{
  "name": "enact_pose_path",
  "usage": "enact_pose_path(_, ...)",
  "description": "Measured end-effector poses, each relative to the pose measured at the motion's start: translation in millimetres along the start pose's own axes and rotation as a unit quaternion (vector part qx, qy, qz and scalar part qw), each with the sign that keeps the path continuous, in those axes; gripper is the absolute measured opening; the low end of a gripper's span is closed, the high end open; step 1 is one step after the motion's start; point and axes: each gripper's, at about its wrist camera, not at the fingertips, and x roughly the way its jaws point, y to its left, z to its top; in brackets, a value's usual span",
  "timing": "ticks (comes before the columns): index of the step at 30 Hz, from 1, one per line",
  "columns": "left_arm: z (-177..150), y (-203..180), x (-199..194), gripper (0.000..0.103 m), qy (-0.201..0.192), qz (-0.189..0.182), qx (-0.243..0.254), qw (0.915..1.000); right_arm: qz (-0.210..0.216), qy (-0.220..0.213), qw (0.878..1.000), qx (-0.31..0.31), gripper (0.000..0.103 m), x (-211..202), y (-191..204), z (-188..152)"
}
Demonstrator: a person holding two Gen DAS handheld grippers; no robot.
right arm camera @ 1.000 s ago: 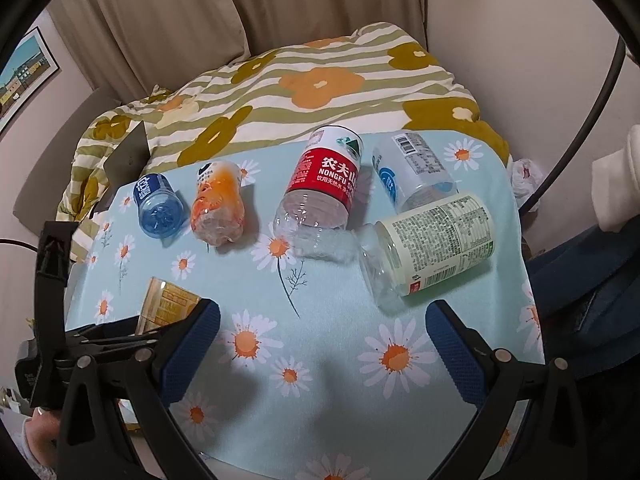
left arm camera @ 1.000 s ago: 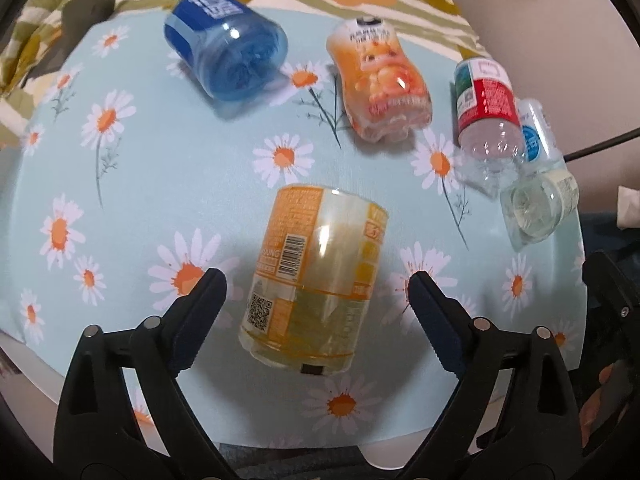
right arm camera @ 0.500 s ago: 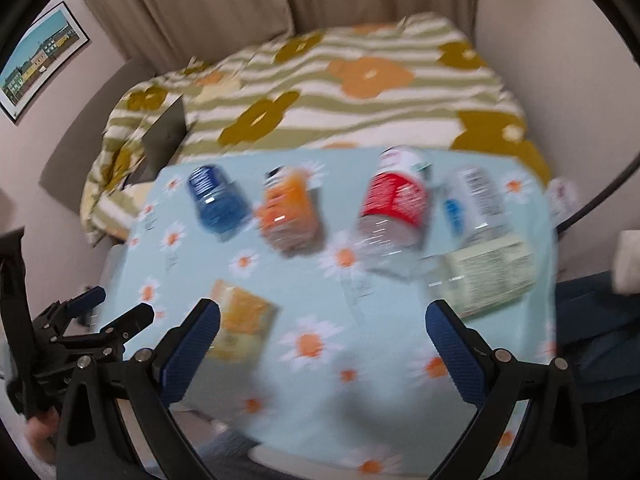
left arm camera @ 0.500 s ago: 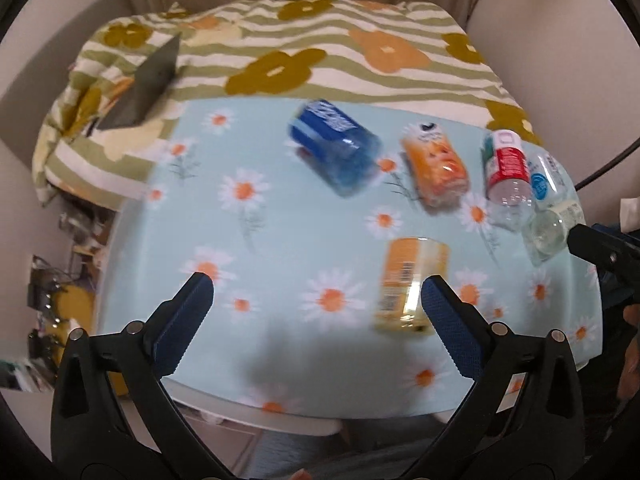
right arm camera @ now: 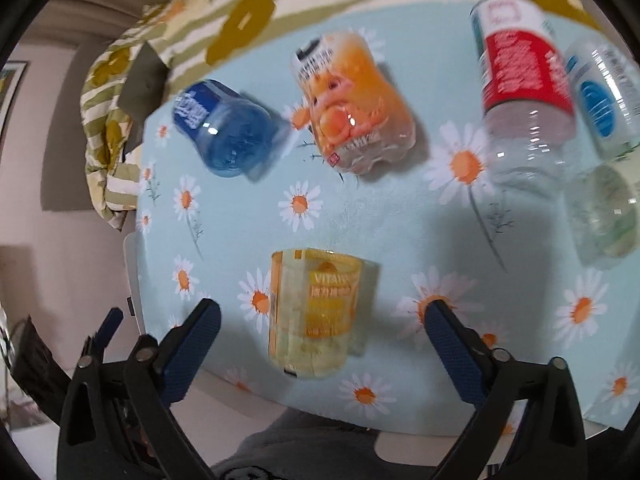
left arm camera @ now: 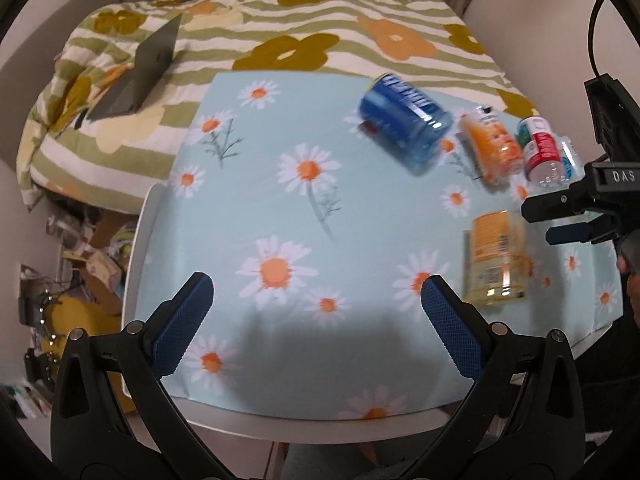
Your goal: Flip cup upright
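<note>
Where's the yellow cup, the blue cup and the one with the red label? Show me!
yellow cup [right arm camera: 320, 312]: right wrist view, on its yellow label.
blue cup [right arm camera: 224, 132]: right wrist view, on its clear blue side.
red-label cup [right arm camera: 520, 76]: right wrist view, on the red label band.

text: "VITA…" on near yellow transparent plastic cup [right arm camera: 316, 312] | "DAS" on black gripper body at right [left arm camera: 616, 178] | other labels blurred

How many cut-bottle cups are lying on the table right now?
6: blue cup far left, orange cup, red-label cup, blue-white cup, clear cup at right, yellow cup nearest the right gripper.
</note>
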Motion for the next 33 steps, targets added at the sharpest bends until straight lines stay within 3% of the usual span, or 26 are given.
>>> enact_pose_path(7,-3,15,14,0.103,0.015,0.000,0.002,0.9999,0.012,0.036,0.999,0.038,0.080,23,-1,11)
enact_pose_path(10,0,17,17,0.103,0.016,-0.004,0.002,0.9999,0.016,0.045,0.998,0.047,0.069,29,-2,14)
enact_pose_path(12,1,16,18,0.103,0.017,-0.007,0.002,0.9998,0.018,0.048,0.997,0.048,0.055,30,-3,15)
enact_pose_path(22,9,7,5,0.103,0.001,-0.006,0.020,0.9998,0.035,0.032,0.998,0.037,0.051,21,-4,10)
enact_pose_path(27,12,4,-12,0.103,-0.017,-0.007,0.028,0.9994,0.050,-0.039,0.998,0.025,0.051,-13,4,-4)
enact_pose_path(30,10,0,-19,0.103,-0.027,-0.007,0.035,0.9990,0.046,-0.128,0.991,0.009,0.051,-37,9,-26)
enact_pose_path(33,5,-4,-18,0.103,-0.025,-0.004,0.041,0.9988,0.008,-0.241,0.970,-0.025,0.051,-50,19,-57)
